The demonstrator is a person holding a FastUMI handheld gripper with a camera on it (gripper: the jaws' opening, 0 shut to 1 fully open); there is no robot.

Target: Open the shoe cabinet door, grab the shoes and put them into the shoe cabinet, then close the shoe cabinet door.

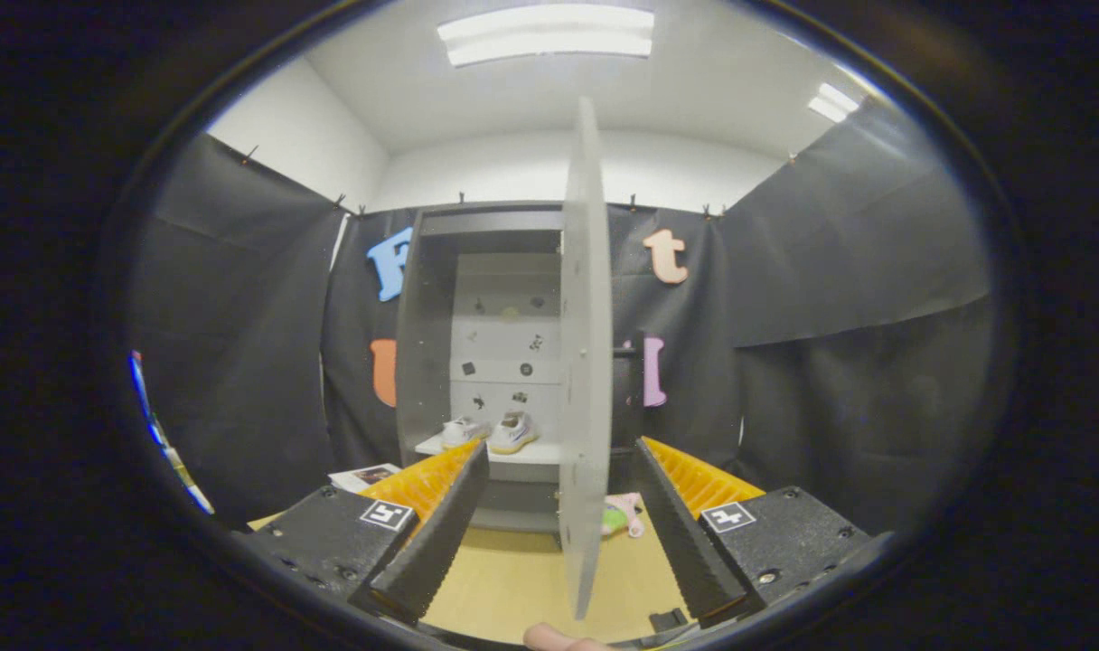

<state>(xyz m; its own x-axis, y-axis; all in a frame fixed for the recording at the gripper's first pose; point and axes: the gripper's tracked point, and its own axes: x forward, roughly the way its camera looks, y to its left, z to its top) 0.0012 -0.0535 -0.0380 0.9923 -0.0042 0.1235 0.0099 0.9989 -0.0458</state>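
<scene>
Ahead, we see the cabinet door (586,362) edge-on between our gripper (558,533)'s spread, empty fingers; the white shoes (491,432) sit on the shoe cabinet (477,362) shelf beyond, a pink-green toy (620,517) beside the door.

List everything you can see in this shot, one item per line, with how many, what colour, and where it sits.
Tall grey shoe cabinet: one, grey, against the black cloth wall, beyond the tongs.
Flat grey cabinet door: one, pale grey, swung open edge-on, between the fingers.
White sneakers: two, white, side by side on a cabinet shelf.
Small pink and green object: one, on the floor just right of the door; too small to identify.
Printed paper: one, pale, on the floor left of the cabinet.
Tan wooden floor: one, under the cabinet and fingers.
Ceiling lights: two, white, overhead.
Fingertip: one, below the door's lower edge.
Tongs: one pair, open, fingers either side of the door edge without touching it.
</scene>
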